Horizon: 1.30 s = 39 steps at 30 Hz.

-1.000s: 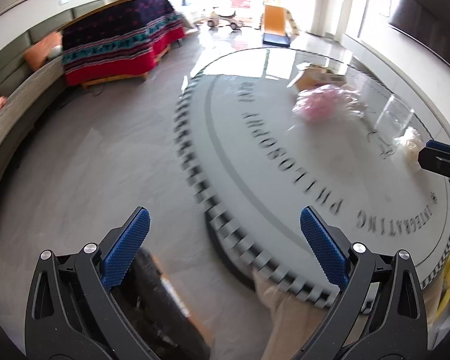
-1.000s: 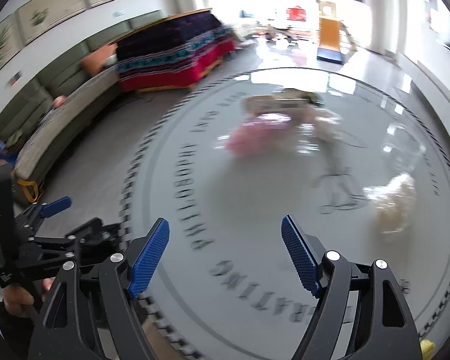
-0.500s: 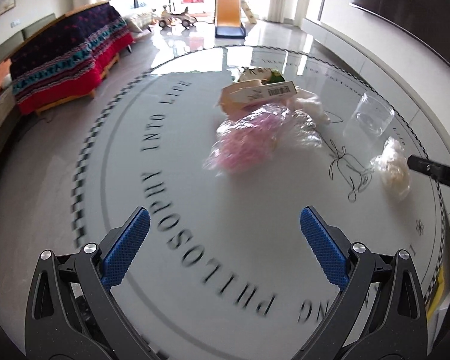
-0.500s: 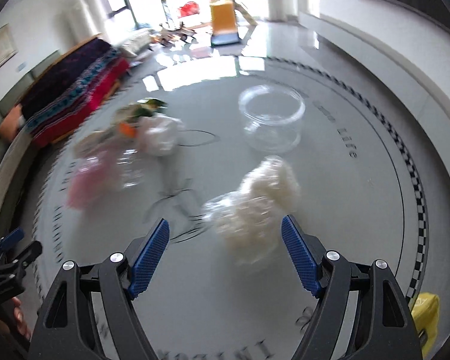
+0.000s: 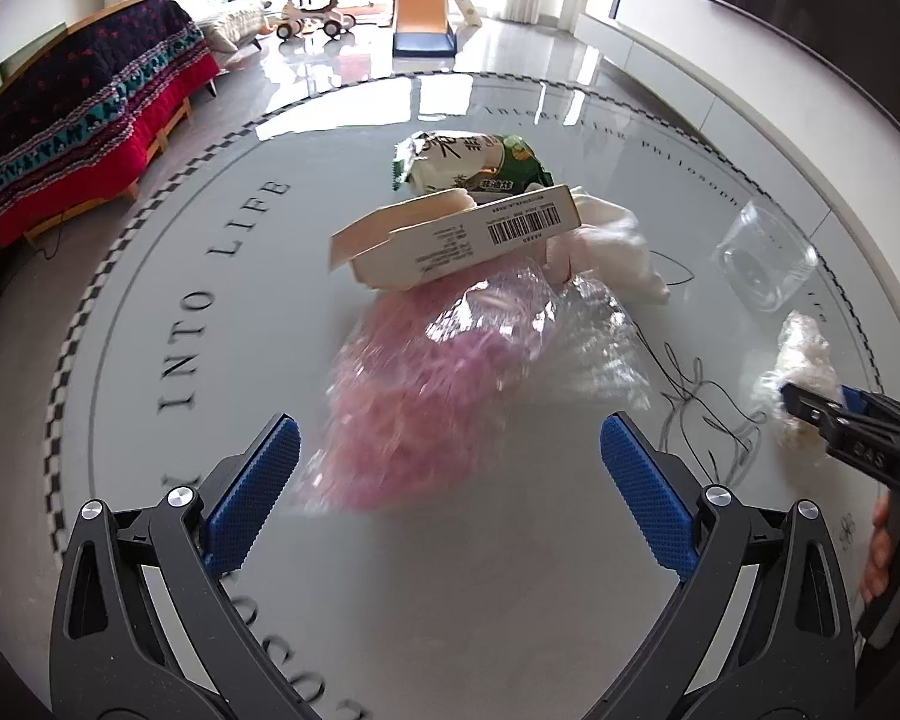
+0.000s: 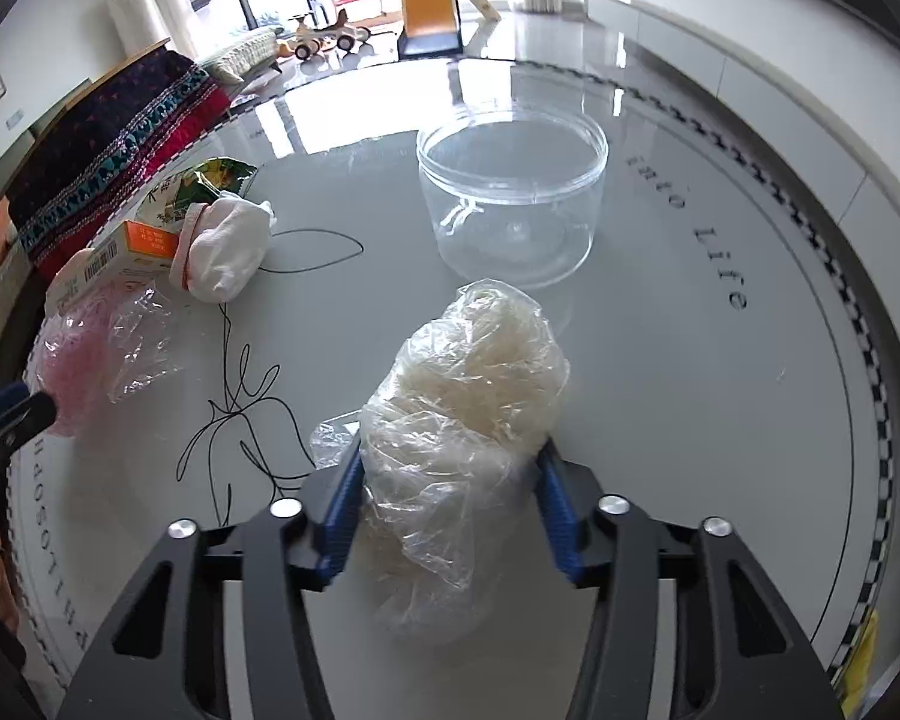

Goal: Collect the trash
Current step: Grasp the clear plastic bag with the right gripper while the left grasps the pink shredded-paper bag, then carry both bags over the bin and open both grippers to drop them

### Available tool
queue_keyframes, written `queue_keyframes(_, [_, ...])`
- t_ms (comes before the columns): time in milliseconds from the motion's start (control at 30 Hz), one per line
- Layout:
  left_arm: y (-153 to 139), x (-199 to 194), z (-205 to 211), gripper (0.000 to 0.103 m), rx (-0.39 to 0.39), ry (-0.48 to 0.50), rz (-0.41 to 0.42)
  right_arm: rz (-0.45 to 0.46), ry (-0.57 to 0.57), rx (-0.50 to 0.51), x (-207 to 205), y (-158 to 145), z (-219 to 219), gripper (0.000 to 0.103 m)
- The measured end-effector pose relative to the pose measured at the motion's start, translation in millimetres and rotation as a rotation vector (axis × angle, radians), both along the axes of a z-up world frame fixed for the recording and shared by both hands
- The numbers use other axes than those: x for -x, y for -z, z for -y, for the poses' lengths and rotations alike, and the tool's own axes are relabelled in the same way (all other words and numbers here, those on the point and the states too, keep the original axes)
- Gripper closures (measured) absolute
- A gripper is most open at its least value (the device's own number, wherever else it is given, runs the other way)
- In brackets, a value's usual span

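Note:
Trash lies on a round grey table. My left gripper is open, just short of a clear bag of pink shreds. Behind it lie a cardboard box, a green snack packet and a white wad. My right gripper is shut on a clear bag of white shreds, its pads pressing both sides. That bag and the right gripper also show at the right of the left wrist view.
A clear round plastic tub stands beyond the white bag. The pink bag, box and wad lie left in the right wrist view. A sofa with a red patterned blanket is off to the left.
Both grippers moved forward over the table. The right one closed around the bag of white shreds. The left one came close to the pink bag and stayed open.

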<state>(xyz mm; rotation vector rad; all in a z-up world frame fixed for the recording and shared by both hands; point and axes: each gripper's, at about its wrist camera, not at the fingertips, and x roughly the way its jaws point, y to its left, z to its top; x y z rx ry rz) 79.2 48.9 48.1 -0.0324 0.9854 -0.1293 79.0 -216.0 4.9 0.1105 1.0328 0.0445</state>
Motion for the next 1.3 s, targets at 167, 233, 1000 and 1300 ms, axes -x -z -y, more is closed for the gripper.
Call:
queue_keyframes(167, [8,-21,-1,0.006,-0.002,-0.016,-0.01,0.0,0.003,-0.044,2,0,9,0.053])
queue_keyframes(233, [11,-27,-1,0.006,0.0,-0.018,-0.015,-0.003,0.004,-0.057,3,0,11,0.053])
queue_keyframes(1000, [2,46,5,0.057,0.006,0.035,-0.01,0.041,-0.021,-0.058,45,-45,-5,0.053])
queue_keyframes(1300, [-6,101,-9,0.057,-0.021,0.005,0.02,0.097,-0.099,-0.06,90,-79,-37,0.053])
